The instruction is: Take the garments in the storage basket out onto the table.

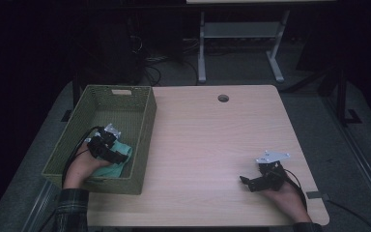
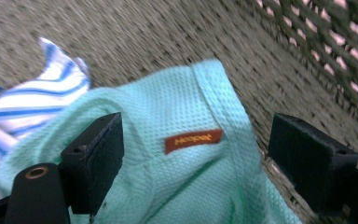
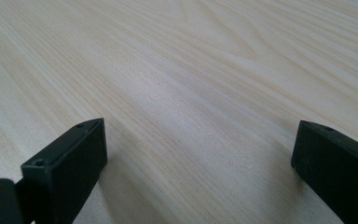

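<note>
The light wooden table (image 1: 212,140) carries a green woven basket (image 1: 142,140) at its left edge, and in the basket's near end lies a mint-green knit garment (image 2: 186,177) with a small orange label (image 2: 193,140), a blue-and-white striped cloth (image 2: 32,105) just beside it. The left gripper (image 2: 193,161) is down inside the basket with its jaws spread wide either side of the garment, not clamped on it. The right gripper (image 1: 251,181) rests low over bare tabletop at the near right, jaws likewise wide apart and holding nothing.
</note>
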Demonstrator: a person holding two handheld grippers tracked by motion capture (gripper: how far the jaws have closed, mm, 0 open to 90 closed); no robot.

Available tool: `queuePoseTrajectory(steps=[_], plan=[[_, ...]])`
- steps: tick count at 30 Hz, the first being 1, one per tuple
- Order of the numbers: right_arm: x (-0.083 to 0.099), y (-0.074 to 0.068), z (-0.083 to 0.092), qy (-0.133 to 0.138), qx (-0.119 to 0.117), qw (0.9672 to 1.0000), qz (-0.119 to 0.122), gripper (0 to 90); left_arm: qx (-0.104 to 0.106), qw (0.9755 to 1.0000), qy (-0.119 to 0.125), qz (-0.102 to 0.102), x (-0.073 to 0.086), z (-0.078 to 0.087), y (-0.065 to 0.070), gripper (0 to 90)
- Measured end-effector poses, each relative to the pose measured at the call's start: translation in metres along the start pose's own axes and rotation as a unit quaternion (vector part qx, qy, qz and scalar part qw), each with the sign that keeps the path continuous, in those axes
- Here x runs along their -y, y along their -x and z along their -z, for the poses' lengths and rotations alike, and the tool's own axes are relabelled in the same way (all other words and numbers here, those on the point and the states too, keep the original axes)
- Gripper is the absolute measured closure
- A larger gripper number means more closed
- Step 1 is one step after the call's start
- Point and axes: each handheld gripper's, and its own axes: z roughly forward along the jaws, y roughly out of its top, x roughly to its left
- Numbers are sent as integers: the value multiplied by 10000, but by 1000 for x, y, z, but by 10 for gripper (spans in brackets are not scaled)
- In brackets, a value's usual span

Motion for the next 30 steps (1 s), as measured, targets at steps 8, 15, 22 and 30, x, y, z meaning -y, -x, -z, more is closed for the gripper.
queuePoseTrajectory(steps=[8,15,22,30], plan=[[0,0,0,1,1,10000,3,31,-52,9994,-346,-79,-1,-8,2,178],[0,0,0,-2,1,10000,4,31,-86,9969,-772,-112,0,-18,3,178],[0,0,0,1,1,10000,2,32,-18,9969,-771,132,0,-18,0,218],[0,0,0,1,0,10000,1,31,55,9967,-751,290,0,-16,-2,295]])
